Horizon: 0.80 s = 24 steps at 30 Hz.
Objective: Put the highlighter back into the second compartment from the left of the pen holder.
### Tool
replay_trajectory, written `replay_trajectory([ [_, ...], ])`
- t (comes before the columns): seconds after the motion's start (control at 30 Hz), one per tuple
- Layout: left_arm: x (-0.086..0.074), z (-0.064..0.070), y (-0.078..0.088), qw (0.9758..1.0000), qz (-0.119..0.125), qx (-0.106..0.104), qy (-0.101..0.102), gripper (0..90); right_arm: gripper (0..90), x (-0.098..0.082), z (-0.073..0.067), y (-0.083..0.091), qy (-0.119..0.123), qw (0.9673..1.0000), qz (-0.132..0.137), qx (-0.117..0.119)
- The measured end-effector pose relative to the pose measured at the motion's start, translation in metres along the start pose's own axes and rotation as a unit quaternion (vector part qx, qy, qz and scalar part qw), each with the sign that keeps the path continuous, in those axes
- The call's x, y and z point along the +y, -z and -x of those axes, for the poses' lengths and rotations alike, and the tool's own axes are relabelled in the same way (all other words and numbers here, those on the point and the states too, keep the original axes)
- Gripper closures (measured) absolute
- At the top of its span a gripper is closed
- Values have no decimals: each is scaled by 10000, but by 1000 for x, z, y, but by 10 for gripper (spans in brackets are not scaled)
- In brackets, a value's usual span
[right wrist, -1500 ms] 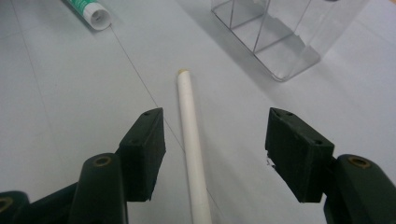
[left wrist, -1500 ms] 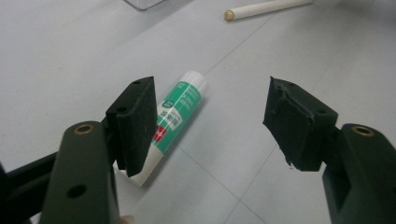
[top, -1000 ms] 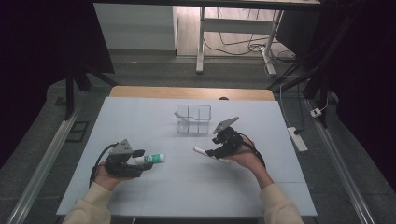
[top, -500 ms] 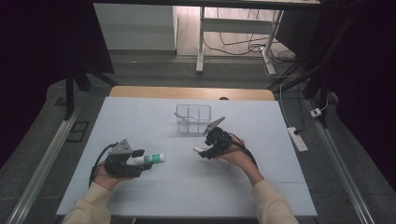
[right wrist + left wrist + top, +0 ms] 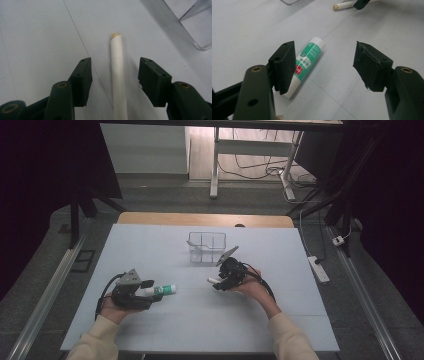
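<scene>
From above, your right claw (image 5: 218, 282) hangs over the slim white stick (image 5: 213, 280) on the pale blue counter (image 5: 300, 310), near the clear plastic box (image 5: 207, 247). In your left claw's view, the spread claw (image 5: 324, 67) flanks a green-and-white tube (image 5: 305, 61), print unreadable. In your right claw's view, the claw (image 5: 114, 80) has just been narrowing, pads clear of the stick (image 5: 118, 75) between them.

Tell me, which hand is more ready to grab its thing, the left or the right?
The right. The right gripper has the white stick between its closing jaws, not yet pinched. The left gripper is open with the green tube beside one jaw, off-centre.
</scene>
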<state>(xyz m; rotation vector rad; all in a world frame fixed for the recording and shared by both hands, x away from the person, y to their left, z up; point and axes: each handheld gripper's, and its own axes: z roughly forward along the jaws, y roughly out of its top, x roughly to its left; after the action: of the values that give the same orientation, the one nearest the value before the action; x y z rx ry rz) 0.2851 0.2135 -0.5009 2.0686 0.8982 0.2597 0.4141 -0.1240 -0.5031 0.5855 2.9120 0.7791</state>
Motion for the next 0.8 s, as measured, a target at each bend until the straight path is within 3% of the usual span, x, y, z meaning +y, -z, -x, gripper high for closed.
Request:
replay_trajectory([
  [0.37, 0, 0, 0, 10000, 6, 0, -2, 347, 603, 1, 0, -5, 159, 9997, -190, 16],
  [0.57, 0, 0, 0, 10000, -4, -1, -15, 347, 657, 2, -2, -5, 364, 9988, -291, -151],
  [0.8, 0, 0, 0, 10000, -9, -3, -18, 347, 775, 2, -5, -5, 408, 9987, -295, -75],
])
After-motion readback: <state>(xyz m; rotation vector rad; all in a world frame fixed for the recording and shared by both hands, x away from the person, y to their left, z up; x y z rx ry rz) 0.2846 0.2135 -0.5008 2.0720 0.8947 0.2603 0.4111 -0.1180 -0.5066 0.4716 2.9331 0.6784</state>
